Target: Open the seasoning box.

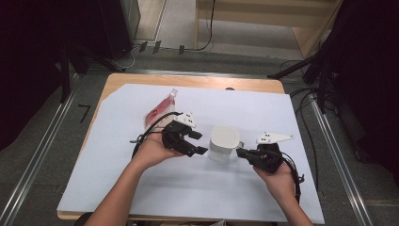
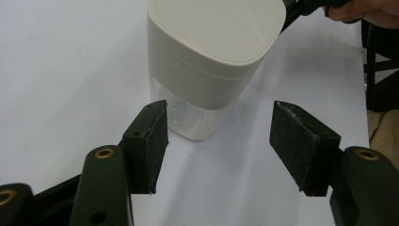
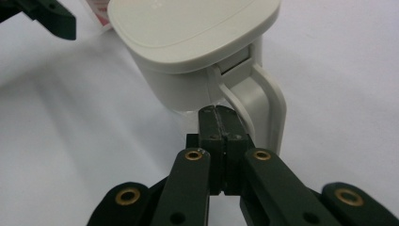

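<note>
I have one container to deal with – a squarish clear plastic jug with a cream lid and a cream side handle (image 1: 224, 142) – and it stands upright on the white-covered surface (image 1: 141, 188), between my two grippers. My left gripper (image 2: 219, 143) sits just beside the jug's clear lower body with its fingers (image 2: 155, 141) spread wide and nothing between them yet; the jug is a little ahead of the pads, not touched. My right gripper (image 3: 220, 136) has its fingers pressed together, empty, with the tips right up against the jug where the cream handle (image 3: 263, 101) meets the body, under the lid's hinge tab.

I judge this to be the step of steadying the jug so the lid can be worked open. Next, my left fingers need to slide forward around the jug's body and close on it firmly, while my right tips stay narrow enough to catch the tab without tipping the jug.

Counted: one jug, one lid, one handle, and behind the jug, beyond my left gripper, one red and white pouch (image 1: 161, 112) lying flat – two grippers in all
</note>
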`<state>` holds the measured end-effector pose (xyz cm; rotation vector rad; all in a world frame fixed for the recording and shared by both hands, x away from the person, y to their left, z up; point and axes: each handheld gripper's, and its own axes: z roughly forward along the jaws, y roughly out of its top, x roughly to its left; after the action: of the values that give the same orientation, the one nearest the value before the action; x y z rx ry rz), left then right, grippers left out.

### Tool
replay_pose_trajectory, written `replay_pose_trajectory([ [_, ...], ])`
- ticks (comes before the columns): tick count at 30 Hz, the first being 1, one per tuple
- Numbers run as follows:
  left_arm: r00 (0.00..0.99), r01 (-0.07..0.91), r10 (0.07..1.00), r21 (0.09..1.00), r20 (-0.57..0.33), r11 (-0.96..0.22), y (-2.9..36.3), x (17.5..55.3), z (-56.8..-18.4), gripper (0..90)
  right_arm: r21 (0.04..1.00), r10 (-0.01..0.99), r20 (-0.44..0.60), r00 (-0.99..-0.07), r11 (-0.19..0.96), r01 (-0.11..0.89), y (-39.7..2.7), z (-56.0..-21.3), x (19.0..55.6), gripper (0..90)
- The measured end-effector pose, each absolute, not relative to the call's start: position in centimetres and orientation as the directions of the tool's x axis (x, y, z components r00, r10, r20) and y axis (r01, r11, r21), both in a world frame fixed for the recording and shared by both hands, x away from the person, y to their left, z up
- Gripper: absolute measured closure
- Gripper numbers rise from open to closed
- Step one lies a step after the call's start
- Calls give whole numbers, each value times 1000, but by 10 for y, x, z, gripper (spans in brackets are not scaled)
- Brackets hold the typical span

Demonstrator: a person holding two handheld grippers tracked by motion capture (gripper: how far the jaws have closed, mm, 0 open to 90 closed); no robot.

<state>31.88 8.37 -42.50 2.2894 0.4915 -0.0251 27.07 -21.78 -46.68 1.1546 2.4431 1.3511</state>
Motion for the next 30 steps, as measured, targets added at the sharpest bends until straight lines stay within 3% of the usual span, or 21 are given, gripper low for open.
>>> replay_pose_trajectory([
  [12,926,346,345,711,-154,-612,81,315,-428,360,768,695,269,-666,263,584,-230,-466,287,900],
  [21,930,338,337,700,-147,-629,80,320,-431,355,779,675,260,-690,275,563,-233,-454,287,900],
  [27,932,355,298,702,-209,-618,77,325,-430,247,788,685,244,-686,272,552,-239,-445,288,900],
  [30,937,339,294,680,-186,-650,72,327,-430,249,786,689,232,-686,282,550,-241,-445,293,900],
])
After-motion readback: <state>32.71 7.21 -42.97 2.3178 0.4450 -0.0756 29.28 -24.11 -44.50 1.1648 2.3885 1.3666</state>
